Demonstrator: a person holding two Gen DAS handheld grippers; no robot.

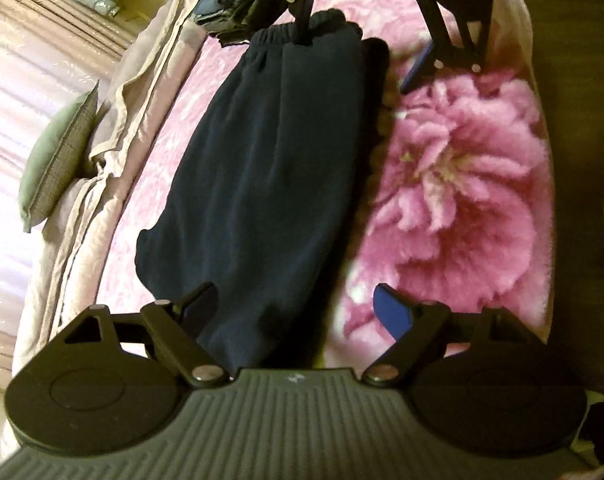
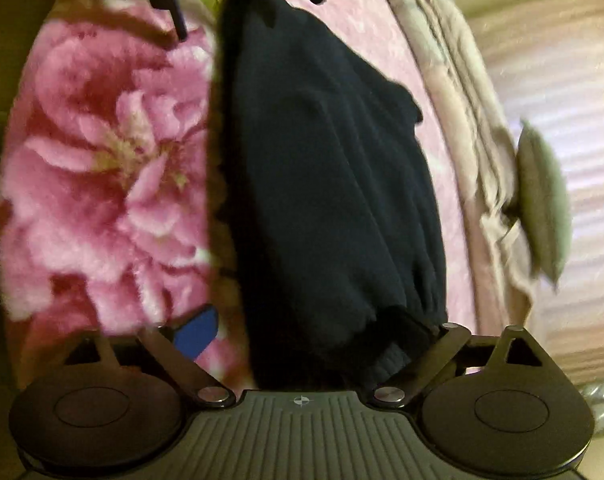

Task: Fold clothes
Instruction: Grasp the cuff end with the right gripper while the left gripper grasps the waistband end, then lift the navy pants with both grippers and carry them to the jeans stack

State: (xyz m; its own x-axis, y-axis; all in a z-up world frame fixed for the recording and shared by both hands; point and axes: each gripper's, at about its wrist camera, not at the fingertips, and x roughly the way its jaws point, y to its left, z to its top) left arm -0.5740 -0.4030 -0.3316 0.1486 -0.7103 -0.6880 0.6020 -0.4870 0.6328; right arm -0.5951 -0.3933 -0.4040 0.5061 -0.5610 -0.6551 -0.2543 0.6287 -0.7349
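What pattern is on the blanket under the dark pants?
Big pink flowers on the blanket; clearest in the left wrist view.

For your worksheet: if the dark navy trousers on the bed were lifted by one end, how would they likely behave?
The navy trousers would probably droop limply: soft folds show. Likely light, being thin cloth. The fleecy pink blanket may drag on them when slid.

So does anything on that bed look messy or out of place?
Mostly tidy. The dark trousers lie folded lengthwise on the pink flower blanket. The beige bedding along the edge is rumpled, and a green cushion stands tipped on its side against it.
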